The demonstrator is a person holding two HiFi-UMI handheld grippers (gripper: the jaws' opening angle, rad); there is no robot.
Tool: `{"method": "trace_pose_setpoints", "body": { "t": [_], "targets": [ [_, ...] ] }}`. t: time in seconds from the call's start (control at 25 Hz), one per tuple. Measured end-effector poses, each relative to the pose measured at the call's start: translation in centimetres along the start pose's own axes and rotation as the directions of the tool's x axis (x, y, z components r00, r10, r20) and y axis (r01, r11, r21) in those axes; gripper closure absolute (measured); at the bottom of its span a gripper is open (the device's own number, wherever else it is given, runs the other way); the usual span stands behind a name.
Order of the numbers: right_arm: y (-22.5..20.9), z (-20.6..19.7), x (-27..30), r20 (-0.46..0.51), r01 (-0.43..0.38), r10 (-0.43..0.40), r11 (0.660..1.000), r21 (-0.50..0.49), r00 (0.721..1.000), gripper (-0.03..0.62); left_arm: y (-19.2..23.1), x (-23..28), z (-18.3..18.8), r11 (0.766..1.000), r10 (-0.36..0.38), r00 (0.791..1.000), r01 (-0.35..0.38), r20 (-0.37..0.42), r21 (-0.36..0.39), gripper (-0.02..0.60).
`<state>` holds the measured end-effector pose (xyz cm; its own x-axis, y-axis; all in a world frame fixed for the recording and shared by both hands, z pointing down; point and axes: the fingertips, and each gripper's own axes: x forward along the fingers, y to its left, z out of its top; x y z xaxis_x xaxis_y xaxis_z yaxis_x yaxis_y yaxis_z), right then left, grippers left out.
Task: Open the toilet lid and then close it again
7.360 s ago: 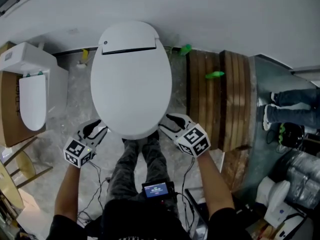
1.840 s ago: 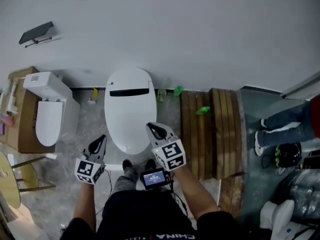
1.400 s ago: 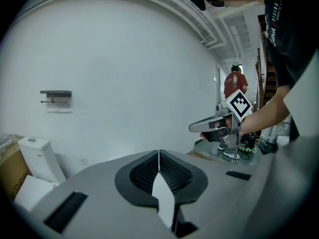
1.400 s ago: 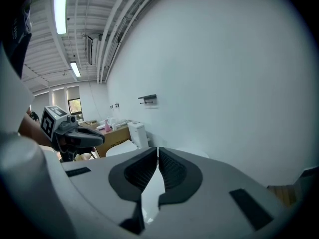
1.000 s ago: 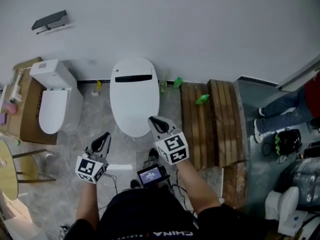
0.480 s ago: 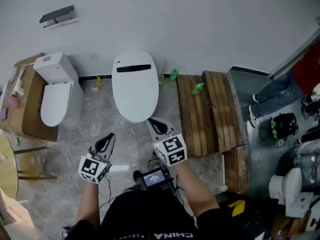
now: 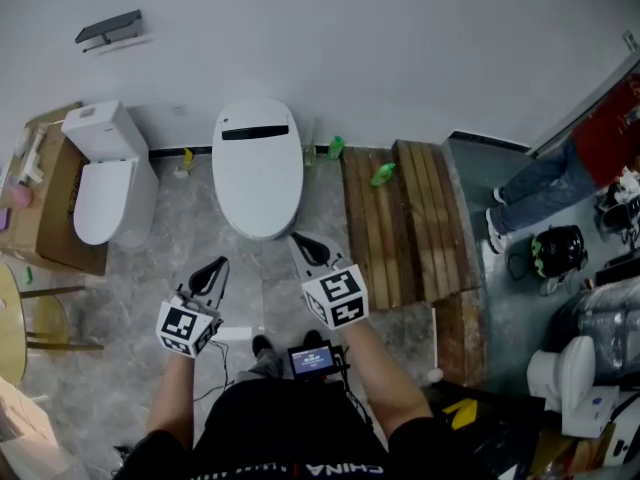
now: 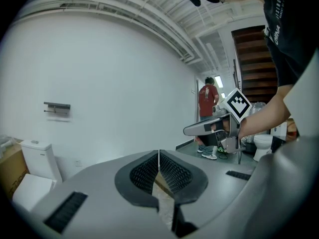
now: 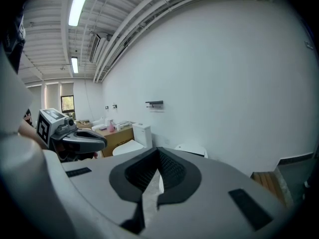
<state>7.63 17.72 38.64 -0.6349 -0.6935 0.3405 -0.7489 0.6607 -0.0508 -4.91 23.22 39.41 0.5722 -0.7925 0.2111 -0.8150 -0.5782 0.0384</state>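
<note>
The white toilet [image 7: 257, 168] stands against the wall with its lid down flat. Both grippers hover over the floor in front of it, apart from the bowl. My left gripper [image 7: 211, 271] is shut with nothing between its pads and points toward the toilet from the lower left. My right gripper [image 7: 303, 243] is shut and empty too, its tip just short of the bowl's front edge. In the left gripper view the jaws [image 8: 158, 154] meet in a thin line. The right gripper view shows its jaws [image 9: 158, 152] closed, with the toilet [image 9: 192, 150] beyond them.
A second white toilet [image 7: 100, 183] sits on a cardboard box at the left. Wooden pallets [image 7: 385, 223] with green bottles [image 7: 383, 174] lie to the right. A person's legs [image 7: 520, 203] stand at the far right. A wooden chair [image 7: 20, 318] is at the left edge.
The view has backed away from the toilet, which now looks smaller and farther off. Both grippers have drawn back from the bowl's front edge. The lid stays down.
</note>
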Motion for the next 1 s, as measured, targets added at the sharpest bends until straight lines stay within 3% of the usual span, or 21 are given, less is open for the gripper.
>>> {"method": "trace_pose_setpoints", "body": {
  "t": [0.32, 1.0],
  "targets": [
    [-2.5, -2.1, -2.9, -0.012, -0.032, 0.032, 0.999, -0.001, 0.999, 0.580, -2.6, 2.1, -0.2, 0.998, 0.036, 0.999, -0.036, -0.001, -0.054, 0.566],
    [-3.2, -1.5, -3.9, -0.002, -0.075, 0.075, 0.996, -0.048, 0.997, 0.580, -5.0, 3.0, 1.8, 0.999, 0.018, 1.000, -0.017, 0.024, -0.039, 0.566]
  ]
}}
